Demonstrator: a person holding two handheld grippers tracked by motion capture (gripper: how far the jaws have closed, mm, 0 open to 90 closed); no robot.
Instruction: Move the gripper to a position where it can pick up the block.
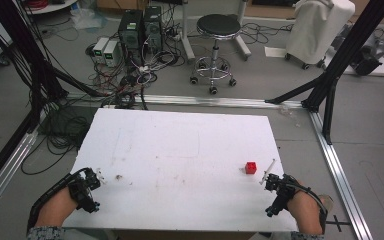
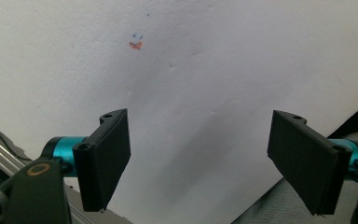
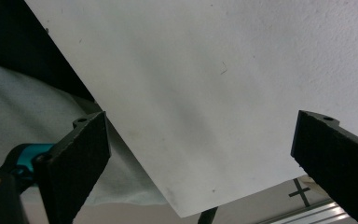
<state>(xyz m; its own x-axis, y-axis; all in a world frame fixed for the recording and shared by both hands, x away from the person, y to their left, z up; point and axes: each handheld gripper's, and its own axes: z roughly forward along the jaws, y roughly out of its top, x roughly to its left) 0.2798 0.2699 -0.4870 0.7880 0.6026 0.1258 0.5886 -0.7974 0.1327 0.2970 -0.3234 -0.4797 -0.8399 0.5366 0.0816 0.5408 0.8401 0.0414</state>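
Hovered at the near corners of the white table, left gripper and right gripper both spread wide and empty, apparently readied for the red cube just ahead-left of the right fingers.

Each black tool, left tool and right tool, has flat rectangular jaws with screw holes, teal barrels behind, trailing black cable; patterned grey sleeves.

A round black stool stands beyond the table; 2 computer towers sit amid tangled cables.
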